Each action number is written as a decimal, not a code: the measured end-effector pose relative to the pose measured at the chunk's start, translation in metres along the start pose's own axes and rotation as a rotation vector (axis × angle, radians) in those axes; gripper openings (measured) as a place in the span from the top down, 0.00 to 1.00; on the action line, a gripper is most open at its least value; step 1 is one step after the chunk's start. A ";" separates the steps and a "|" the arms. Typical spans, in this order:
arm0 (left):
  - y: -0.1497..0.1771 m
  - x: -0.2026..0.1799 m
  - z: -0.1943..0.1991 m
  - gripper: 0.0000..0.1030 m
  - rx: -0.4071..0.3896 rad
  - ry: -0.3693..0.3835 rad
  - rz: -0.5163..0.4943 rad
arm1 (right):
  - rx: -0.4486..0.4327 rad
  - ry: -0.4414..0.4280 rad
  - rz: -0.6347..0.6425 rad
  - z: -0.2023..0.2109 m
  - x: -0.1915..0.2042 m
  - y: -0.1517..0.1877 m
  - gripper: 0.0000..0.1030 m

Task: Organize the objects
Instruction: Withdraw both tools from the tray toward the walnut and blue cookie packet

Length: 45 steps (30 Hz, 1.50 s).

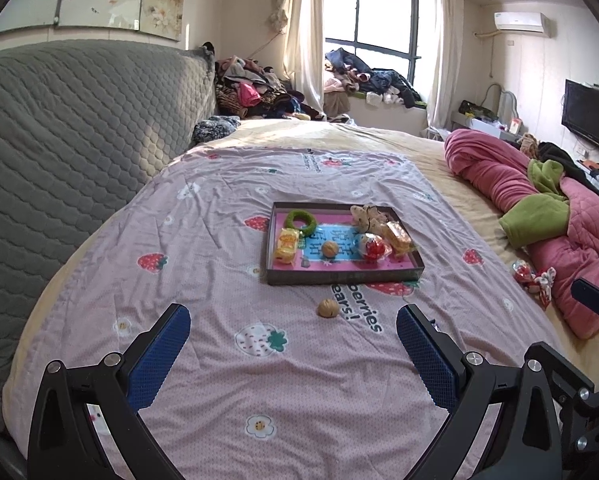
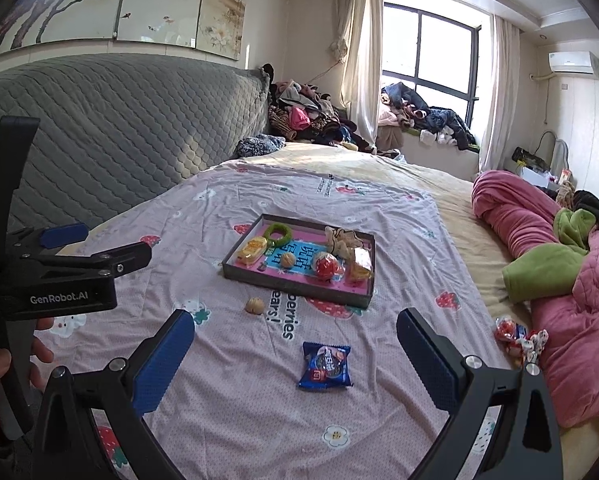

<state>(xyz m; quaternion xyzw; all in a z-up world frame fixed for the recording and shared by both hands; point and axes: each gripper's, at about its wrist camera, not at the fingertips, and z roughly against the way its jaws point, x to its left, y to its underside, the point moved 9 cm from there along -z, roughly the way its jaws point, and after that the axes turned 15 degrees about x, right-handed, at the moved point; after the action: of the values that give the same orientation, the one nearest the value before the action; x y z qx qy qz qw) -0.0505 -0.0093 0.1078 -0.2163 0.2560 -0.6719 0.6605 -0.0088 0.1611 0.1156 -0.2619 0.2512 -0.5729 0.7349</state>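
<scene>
Both the left gripper and right gripper hover, fingers spread and empty; the near walnut likely goes into the tray next.

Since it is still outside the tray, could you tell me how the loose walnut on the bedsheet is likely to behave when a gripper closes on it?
The walnut looks round, so a nudge would probably roll it on the sheet. Its shell looks hard and bumpy, so the ribbed pads should hold it. It is small, probably light.
</scene>
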 end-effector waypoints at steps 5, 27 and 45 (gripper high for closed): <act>0.008 -0.005 -0.018 0.00 0.007 0.005 -0.021 | 0.010 0.015 -0.022 -0.014 -0.008 0.009 0.01; 0.020 -0.031 -0.146 0.00 0.150 0.018 -0.092 | 0.210 0.033 -0.032 -0.141 -0.027 0.049 0.01; 0.008 -0.045 -0.200 0.00 0.188 0.034 -0.112 | 0.256 0.014 -0.049 -0.187 -0.037 0.051 0.01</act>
<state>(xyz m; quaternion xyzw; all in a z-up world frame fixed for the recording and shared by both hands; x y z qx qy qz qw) -0.1682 0.0476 -0.0500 -0.1560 0.1905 -0.7322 0.6350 -0.1061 0.1894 -0.0542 -0.1677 0.1748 -0.6198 0.7464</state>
